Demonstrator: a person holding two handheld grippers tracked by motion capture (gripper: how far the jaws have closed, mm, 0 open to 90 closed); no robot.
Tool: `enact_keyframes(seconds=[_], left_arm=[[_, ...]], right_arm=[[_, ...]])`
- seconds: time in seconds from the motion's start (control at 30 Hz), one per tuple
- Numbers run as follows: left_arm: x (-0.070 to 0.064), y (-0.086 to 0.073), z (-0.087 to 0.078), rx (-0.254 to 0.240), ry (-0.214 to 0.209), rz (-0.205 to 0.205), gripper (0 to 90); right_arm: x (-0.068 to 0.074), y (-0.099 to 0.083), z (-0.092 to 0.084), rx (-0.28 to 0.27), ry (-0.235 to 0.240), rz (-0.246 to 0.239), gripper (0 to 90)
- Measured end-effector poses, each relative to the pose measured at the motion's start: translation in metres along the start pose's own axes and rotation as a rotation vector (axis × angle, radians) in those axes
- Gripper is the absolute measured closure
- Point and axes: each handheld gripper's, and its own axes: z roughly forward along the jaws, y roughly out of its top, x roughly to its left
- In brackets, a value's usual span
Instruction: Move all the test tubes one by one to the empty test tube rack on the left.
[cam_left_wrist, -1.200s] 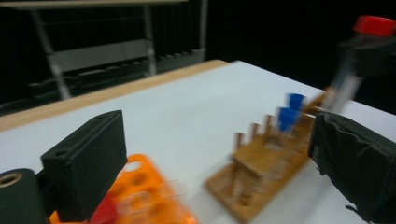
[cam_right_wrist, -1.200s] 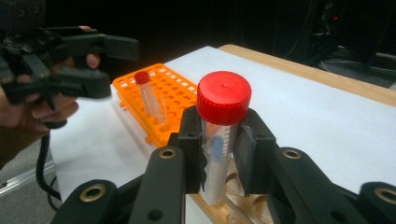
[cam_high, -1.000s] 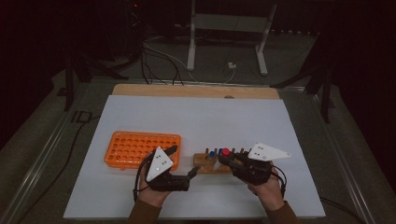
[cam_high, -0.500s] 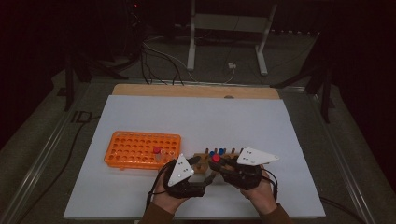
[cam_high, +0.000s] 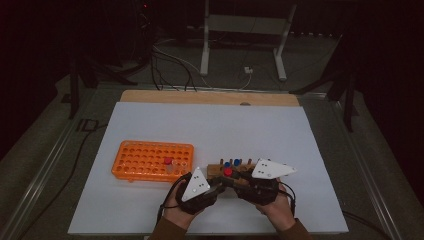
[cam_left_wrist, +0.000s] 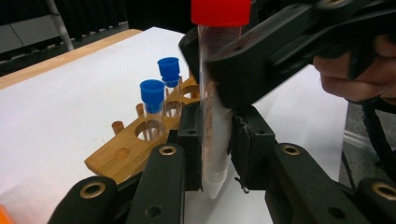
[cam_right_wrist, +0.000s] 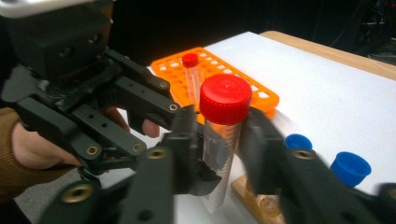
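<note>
Nearest the person's edge of the white-covered counter (cam_high: 300, 130), both hand-held tools meet on one clear plastic tube with a red screw cap (cam_left_wrist: 215, 93): the left gripper (cam_left_wrist: 215, 156) has its black jaws closed against the tube's lower, tapered part, while the right gripper (cam_right_wrist: 218, 140) has its jaws on either side of the upper part just under the ribbed cap, apparently touching it, though how firmly I cannot tell. The tube stands upright, its pale conical tip hanging clear of the counter, right beside the near end of the flat wooden rack (cam_left_wrist: 135, 151). A handover of this kind could go wrong, I judge, if one tool lets go before the other has a sure hold: the smooth, slightly tapered wall would slide through hard jaws, and the tube would drop or tip against the rack. Pulling in different directions while both clamp could also twist the tube or jolt the rack. Just beyond, that rack is plain varnished wood with round holes, two of which hold clear tubes with blue caps (cam_left_wrist: 152, 89). Farther left sits a bright orange plastic grid rack (cam_high: 150, 159) of many small wells, carrying one slim red-capped tube (cam_right_wrist: 190, 70). Past the counter's wooden far edge, cables and metal stand legs lie in dim light.
</note>
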Motion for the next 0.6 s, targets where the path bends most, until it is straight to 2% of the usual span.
enact_keyframes(seconds=[0.17,0.3,0.43,0.6], left_arm=[[0.005,-0.002,-0.002,-0.002,0.017,-0.019,75.1],[0.012,-0.004,-0.006,-0.007,0.029,-0.041,75.1],[0.019,-0.005,-0.012,-0.013,0.044,-0.059,75.1],[0.025,-0.006,-0.020,-0.028,0.062,-0.073,75.1]], right_arm=[[-0.003,0.002,-0.004,-0.026,0.010,0.009,44.1],[-0.007,0.001,-0.006,-0.034,-0.016,0.029,30.2],[-0.014,-0.001,-0.005,-0.016,-0.061,0.039,19.0],[-0.022,-0.006,-0.004,-0.006,-0.108,0.065,11.8]])
